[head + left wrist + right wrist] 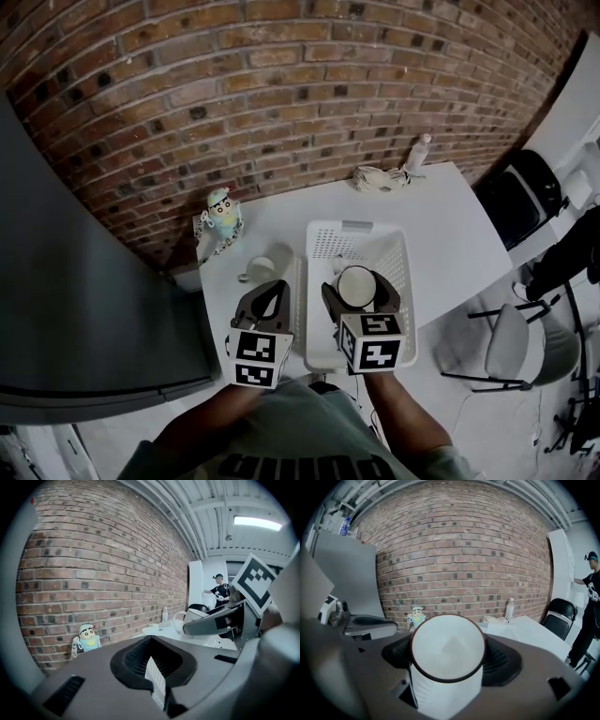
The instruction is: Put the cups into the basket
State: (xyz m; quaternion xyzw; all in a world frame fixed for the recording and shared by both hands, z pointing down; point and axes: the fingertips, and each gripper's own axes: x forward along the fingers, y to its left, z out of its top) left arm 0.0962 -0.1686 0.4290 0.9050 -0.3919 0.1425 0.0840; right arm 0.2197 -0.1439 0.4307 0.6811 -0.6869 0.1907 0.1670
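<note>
At the table's (450, 234) near edge the left gripper (270, 298) hangs over the bare top just left of the basket (401, 281). Its fingers (140, 660) are pressed together with nothing between them. Beside it the right gripper (360, 302) is over the near half of the basket, its fingers clamped on either side of a white cup (356, 284). The cup is held above the basket's floor, and the right gripper view shows its dark-rimmed round end turned back toward that camera. The white slatted basket stands near the middle of the table, its short side close to the near edge. A second cup (260, 270) sits on the table just left of the basket and just beyond the left gripper, apart from both, with its handle toward the left edge. At the far left corner a small toy (222, 217) stands against the brick wall (281, 84). Along the far edge toward the right corner lies a pale crumpled thing (380, 178) with a bottle (419, 153) upright just beside it. A black chair (520, 197) stands off the right edge.
</note>
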